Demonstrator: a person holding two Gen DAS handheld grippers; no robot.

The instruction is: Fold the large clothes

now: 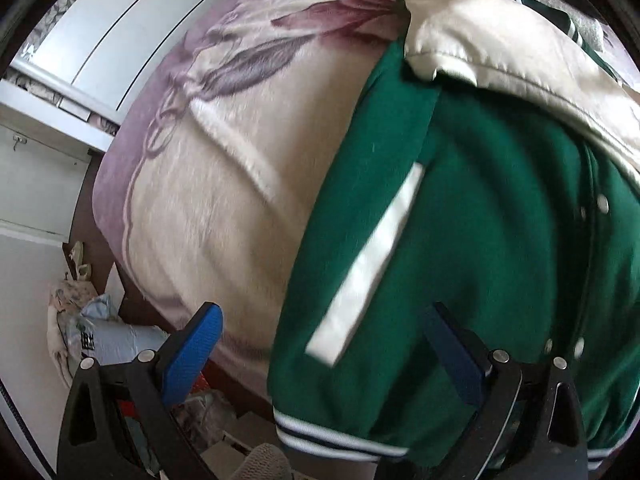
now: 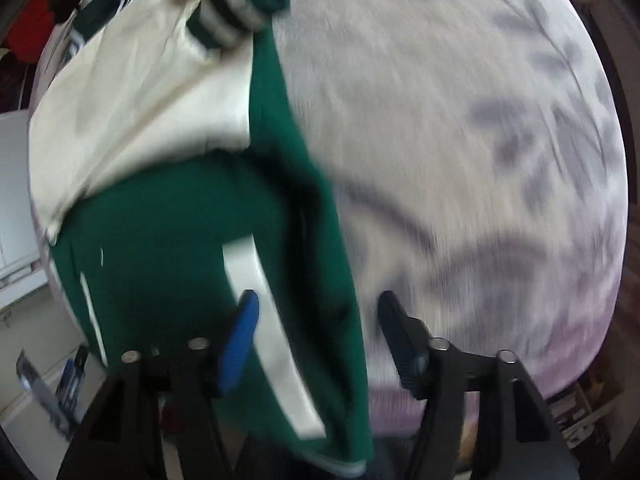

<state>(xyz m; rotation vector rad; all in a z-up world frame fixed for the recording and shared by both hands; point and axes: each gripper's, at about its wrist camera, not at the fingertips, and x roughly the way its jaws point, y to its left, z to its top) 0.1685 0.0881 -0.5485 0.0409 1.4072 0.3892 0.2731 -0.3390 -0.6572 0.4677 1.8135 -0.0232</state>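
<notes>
A: Where's the jacket (image 1: 460,220)?
B: Spread on the bed (image 1: 224,184), under and ahead of both claws.
A: And the claws?
B: Left claw (image 1: 328,344) is spread wide, gripping nothing. Right claw (image 2: 316,332) is released too, its fingers clear of the green edge between them.

One jacket (image 1: 460,240) is counted, laid on one blanket (image 1: 224,184). Two cream sleeves (image 1: 500,52) and two white pocket strips (image 1: 368,268) are seen. Four snaps (image 1: 602,204) are visible. Two grippers (image 1: 324,344) are counted.
</notes>
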